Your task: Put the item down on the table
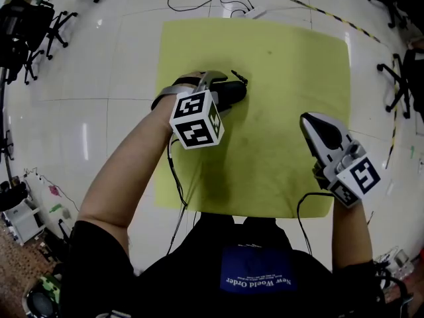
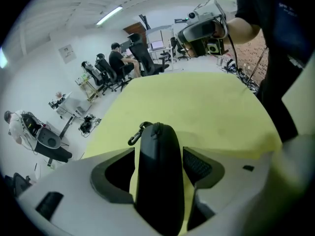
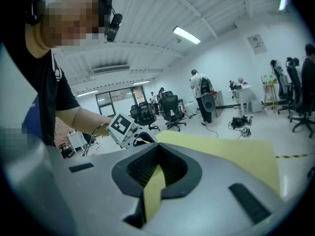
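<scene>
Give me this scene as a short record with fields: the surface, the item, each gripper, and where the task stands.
surface: yellow-green table
item: black zip case with a clip at its far end
left gripper: shut on the case, over the table's left half
right gripper: shut, empty, over the table's right edge
case contact with table: cannot tell
task status: case not yet released
</scene>
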`<control>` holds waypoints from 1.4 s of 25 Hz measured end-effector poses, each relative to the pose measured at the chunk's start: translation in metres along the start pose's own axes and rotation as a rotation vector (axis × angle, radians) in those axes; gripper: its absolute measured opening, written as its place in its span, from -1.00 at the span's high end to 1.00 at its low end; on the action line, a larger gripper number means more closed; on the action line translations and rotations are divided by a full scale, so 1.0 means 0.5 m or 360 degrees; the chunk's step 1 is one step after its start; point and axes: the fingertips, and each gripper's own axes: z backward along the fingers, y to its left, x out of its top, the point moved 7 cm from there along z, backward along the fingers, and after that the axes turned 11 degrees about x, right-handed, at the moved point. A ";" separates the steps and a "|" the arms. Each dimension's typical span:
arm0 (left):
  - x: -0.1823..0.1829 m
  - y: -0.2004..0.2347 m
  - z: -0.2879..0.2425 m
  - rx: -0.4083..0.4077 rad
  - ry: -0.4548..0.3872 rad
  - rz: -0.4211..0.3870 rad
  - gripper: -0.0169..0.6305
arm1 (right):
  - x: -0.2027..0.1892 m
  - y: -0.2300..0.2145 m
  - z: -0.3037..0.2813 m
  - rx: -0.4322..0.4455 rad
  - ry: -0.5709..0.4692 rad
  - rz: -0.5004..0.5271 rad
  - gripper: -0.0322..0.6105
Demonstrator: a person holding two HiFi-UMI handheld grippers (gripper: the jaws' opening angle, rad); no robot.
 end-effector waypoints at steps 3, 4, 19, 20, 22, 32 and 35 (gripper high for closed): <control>0.015 0.030 0.044 0.0093 -0.0162 0.0137 0.06 | 0.013 0.002 0.016 -0.0009 -0.0014 0.0017 0.94; 0.025 0.040 0.072 0.0136 -0.0244 0.0212 0.06 | 0.022 0.007 0.024 -0.0012 -0.0024 0.0028 0.94; 0.102 -0.006 0.679 0.0507 -0.1518 0.1521 0.93 | 0.330 0.180 0.223 -0.0116 -0.0357 0.0171 0.94; 0.104 -0.022 0.696 0.0512 -0.1529 0.1518 0.93 | 0.337 0.194 0.238 -0.0118 -0.0374 0.0177 0.94; 0.113 -0.051 0.724 0.0529 -0.1545 0.1503 0.93 | 0.350 0.223 0.266 -0.0109 -0.0413 0.0189 0.94; 0.132 -0.093 0.763 0.0511 -0.1551 0.1570 0.93 | 0.356 0.275 0.293 -0.0087 -0.0410 0.0105 0.94; 0.135 -0.099 0.767 0.0515 -0.1547 0.1522 0.93 | 0.346 0.282 0.299 -0.0083 -0.0432 0.0079 0.94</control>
